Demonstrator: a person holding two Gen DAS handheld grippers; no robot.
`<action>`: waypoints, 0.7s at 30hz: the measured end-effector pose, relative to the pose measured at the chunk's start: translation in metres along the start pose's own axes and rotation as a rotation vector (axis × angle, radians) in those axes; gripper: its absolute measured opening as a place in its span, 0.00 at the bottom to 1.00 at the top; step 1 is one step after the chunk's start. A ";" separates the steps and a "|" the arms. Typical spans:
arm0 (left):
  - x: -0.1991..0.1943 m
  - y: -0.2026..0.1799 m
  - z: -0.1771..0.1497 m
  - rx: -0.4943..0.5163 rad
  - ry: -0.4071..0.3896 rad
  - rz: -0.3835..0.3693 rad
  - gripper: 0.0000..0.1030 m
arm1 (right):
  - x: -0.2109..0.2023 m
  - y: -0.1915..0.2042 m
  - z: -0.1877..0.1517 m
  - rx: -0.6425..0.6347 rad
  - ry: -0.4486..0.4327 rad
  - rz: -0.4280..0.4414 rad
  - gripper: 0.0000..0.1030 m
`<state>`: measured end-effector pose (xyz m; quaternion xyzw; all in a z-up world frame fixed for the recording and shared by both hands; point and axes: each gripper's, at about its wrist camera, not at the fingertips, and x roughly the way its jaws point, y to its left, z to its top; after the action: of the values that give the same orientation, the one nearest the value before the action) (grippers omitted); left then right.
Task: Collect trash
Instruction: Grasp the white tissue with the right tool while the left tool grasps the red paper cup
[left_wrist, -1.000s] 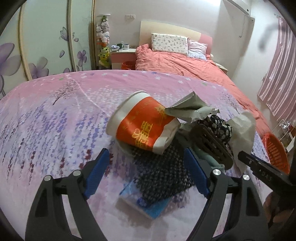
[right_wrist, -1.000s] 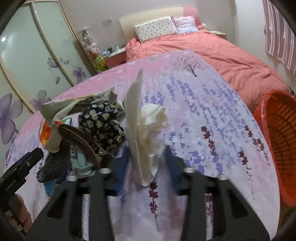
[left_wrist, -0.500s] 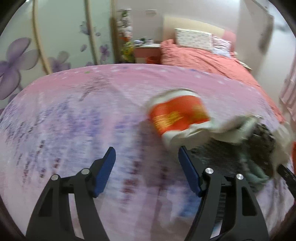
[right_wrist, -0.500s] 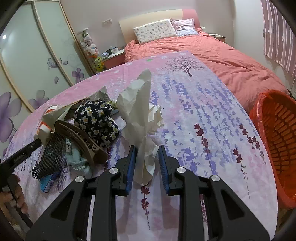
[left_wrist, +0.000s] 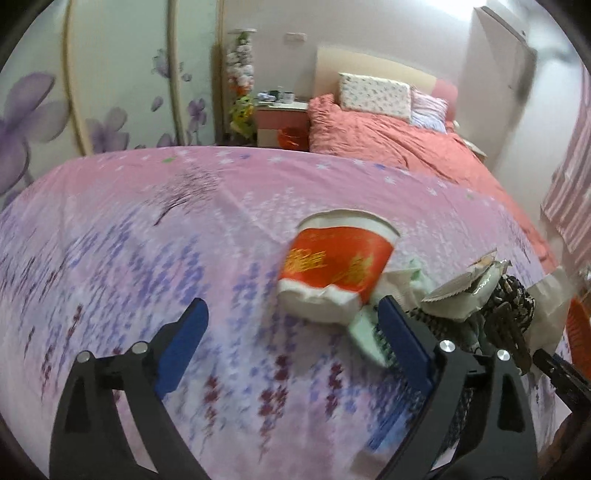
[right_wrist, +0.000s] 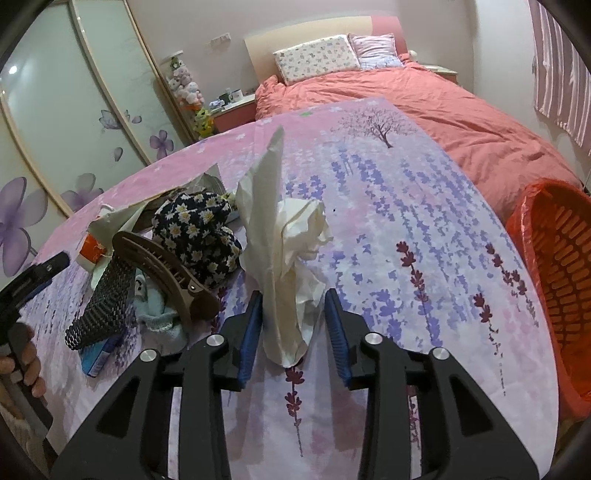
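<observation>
Since the earlier frames, the left gripper has shifted sideways off the black mesh piece and now hangs over bare floral cloth; its blue-padded jaws are opening wide, with nothing between them. The paper cup, red-printed with a white rim and a crushed base, lies on its side just ahead of the right-hand finger. Beside it lies a torn foil-lined wrapper.

The right gripper has loosened: its jaws are opening around the crumpled white tissue. The left pad touches the tissue, the right pad stands clear, and the soft creased paper stands upright on the cloth, tapering to a thin point.

Left of the tissue lie a daisy-print fabric bundle, a brown plastic hair claw with ridged teeth, and a blue carton under the mesh. An orange slotted plastic basket stands at the right edge.
</observation>
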<state>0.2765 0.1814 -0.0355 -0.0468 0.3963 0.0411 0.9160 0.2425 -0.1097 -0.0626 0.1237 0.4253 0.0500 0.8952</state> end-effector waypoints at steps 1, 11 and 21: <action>0.006 -0.004 0.003 0.021 0.008 0.003 0.89 | 0.000 0.001 0.000 -0.002 0.002 0.002 0.40; 0.054 -0.010 0.020 0.044 0.092 0.016 0.89 | 0.011 0.008 0.021 -0.020 -0.010 -0.004 0.49; 0.078 0.001 0.032 -0.005 0.128 -0.015 0.69 | 0.024 0.005 0.024 -0.020 0.011 -0.023 0.34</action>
<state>0.3527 0.1895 -0.0707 -0.0545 0.4535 0.0321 0.8890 0.2763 -0.1046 -0.0646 0.1097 0.4312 0.0444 0.8945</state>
